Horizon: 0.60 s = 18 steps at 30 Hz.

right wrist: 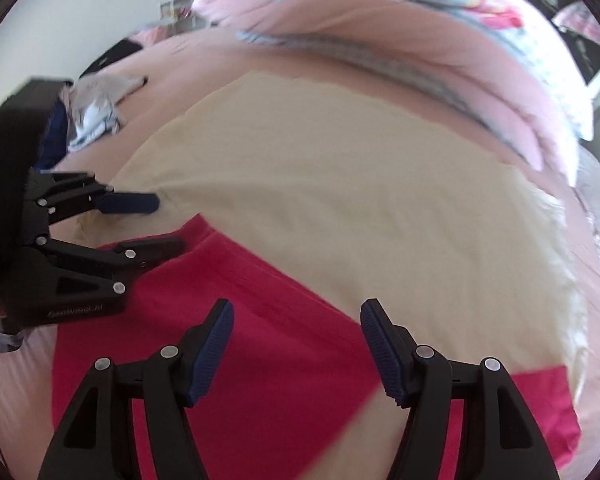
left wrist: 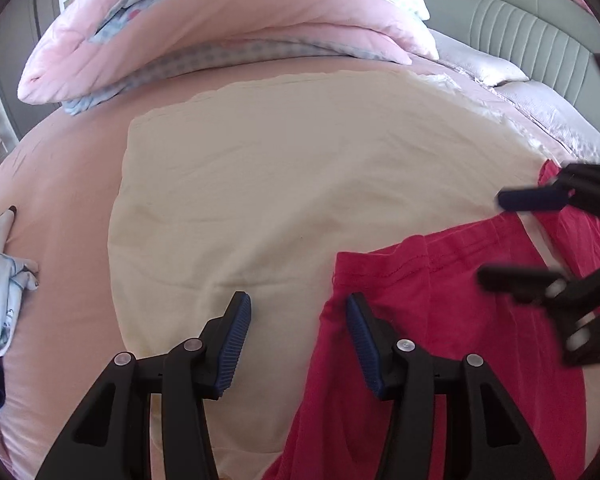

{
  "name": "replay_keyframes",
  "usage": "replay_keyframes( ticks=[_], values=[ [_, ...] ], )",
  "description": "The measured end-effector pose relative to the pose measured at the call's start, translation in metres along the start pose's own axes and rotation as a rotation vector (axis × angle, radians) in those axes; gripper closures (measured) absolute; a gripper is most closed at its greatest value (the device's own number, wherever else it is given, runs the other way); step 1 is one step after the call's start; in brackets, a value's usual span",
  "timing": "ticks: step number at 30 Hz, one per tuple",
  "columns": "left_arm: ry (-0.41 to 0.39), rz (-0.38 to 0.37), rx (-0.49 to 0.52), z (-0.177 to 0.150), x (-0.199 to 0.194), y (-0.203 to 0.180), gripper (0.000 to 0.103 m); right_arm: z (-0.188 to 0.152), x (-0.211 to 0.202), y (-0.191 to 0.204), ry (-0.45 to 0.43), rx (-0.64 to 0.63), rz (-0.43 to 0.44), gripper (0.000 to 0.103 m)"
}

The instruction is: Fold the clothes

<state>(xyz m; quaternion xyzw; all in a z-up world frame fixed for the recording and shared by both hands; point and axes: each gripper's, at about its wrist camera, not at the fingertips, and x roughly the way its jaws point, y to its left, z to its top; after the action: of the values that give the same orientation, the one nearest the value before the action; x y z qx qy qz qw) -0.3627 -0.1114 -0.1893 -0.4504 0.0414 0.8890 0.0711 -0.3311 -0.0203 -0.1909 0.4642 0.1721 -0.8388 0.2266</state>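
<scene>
A pink bed [left wrist: 68, 200] is filling the view, with a cream cloth [left wrist: 280, 184] spread over it and a red garment [left wrist: 440, 340] lying on the cloth's near edge. The left gripper [left wrist: 300, 336] is hovering open, its right finger over the garment's edge, its left over cream. The right gripper [right wrist: 296, 344] is hanging open above the red fabric, holding nothing. Each should be pinching a corner of red alone, avoiding the cloth beneath.
</scene>
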Motion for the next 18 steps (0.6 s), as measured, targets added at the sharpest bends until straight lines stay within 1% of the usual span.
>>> replay_keyframes(
  ticks=[2, 4, 5, 6, 7, 8, 9, 10, 11, 13, 15, 17, 18],
  values=[
    [0.005, 0.016, 0.005, 0.0, 0.001, -0.002, 0.052, 0.003, 0.026, 0.003, 0.074, -0.027, -0.002, 0.038],
    [0.005, 0.022, 0.008, 0.001, 0.002, -0.003, 0.051, -0.003, 0.02, -0.002, 0.084, -0.02, -0.049, 0.037],
    [0.004, 0.015, 0.002, 0.002, 0.003, -0.002, 0.051, -0.009, 0.016, -0.007, 0.087, -0.017, -0.089, 0.037],
    [0.003, 0.007, -0.003, 0.002, 0.004, 0.0, 0.051, -0.016, 0.011, -0.018, 0.087, 0.016, -0.086, 0.037],
    [0.0, 0.003, -0.005, 0.002, 0.004, 0.001, 0.051, -0.022, 0.006, -0.029, 0.088, 0.05, -0.08, 0.036],
    [-0.004, 0.003, -0.003, 0.002, 0.004, 0.001, 0.051, -0.029, 0.001, -0.04, 0.088, 0.085, -0.074, 0.037],
    [-0.008, 0.008, -0.004, 0.001, 0.004, 0.0, 0.051, -0.028, -0.003, -0.047, 0.066, 0.11, -0.03, 0.044],
    [-0.012, 0.012, -0.004, 0.001, 0.004, -0.001, 0.051, -0.027, -0.008, -0.053, 0.043, 0.135, 0.016, 0.055],
    [-0.014, 0.016, -0.006, 0.001, 0.004, -0.001, 0.051, -0.026, -0.012, -0.06, 0.02, 0.16, 0.062, 0.056],
    [-0.013, 0.019, -0.021, 0.003, 0.005, -0.001, 0.051, -0.014, -0.009, -0.06, 0.011, 0.121, 0.094, 0.056],
    [-0.012, 0.021, -0.03, 0.004, 0.006, -0.001, 0.05, -0.006, 0.0, -0.056, 0.048, 0.087, 0.137, 0.056],
    [-0.013, 0.022, -0.032, 0.004, 0.007, -0.001, 0.05, 0.003, 0.005, -0.04, 0.062, 0.013, 0.134, 0.057],
    [-0.013, 0.022, -0.034, 0.004, 0.007, -0.001, 0.05, 0.006, 0.013, -0.039, 0.068, -0.03, 0.094, 0.057]
  ],
)
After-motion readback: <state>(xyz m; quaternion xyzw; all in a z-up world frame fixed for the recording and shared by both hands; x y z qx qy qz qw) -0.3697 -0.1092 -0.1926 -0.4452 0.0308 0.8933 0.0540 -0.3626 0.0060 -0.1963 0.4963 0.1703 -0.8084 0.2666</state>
